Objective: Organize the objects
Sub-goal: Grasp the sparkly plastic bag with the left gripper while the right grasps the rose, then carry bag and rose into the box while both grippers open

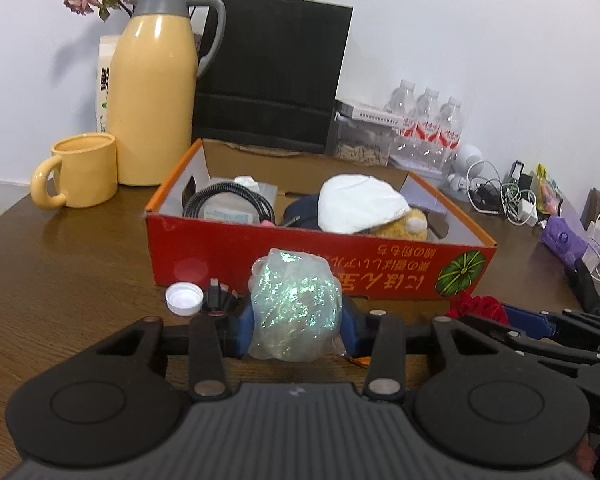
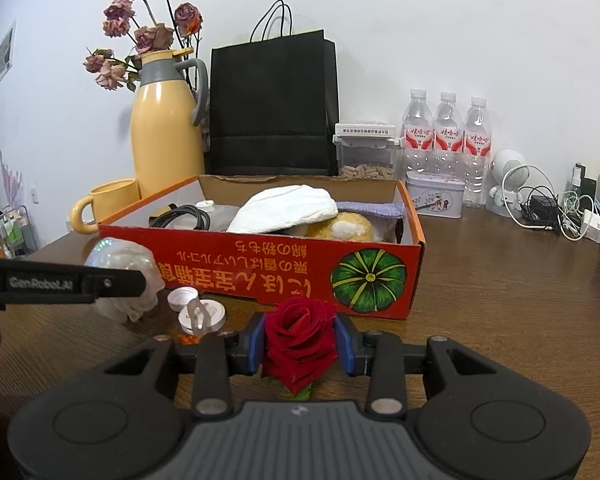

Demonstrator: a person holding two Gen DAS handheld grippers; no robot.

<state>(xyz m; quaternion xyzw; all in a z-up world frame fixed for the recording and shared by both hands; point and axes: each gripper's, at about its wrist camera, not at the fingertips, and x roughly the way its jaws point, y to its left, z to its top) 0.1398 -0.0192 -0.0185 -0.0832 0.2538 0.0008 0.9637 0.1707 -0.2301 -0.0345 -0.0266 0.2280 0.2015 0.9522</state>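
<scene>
Brown table (image 2: 500, 300), red cardboard box (image 2: 260, 268) at centre holding cables and a plush toy, left gripper (image 1: 296, 322) clenched on an iridescent bag (image 1: 296, 300) near the box front, right gripper (image 2: 300, 344) grasping a red rose (image 2: 300, 340) further right, white cap (image 1: 184, 298) near left

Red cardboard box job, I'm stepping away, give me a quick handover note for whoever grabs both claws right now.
Left claw: shut on the iridescent wrapped bundle, just in front of the red box.
Right claw: shut on the red rose, also in front of the box.
Done: cable coil, white cloth and yellow plush toy already lie in the box.
Left: probably drop the bundle and rose into the box, then collect the two white caps lying loose on the table in front of it.
</scene>
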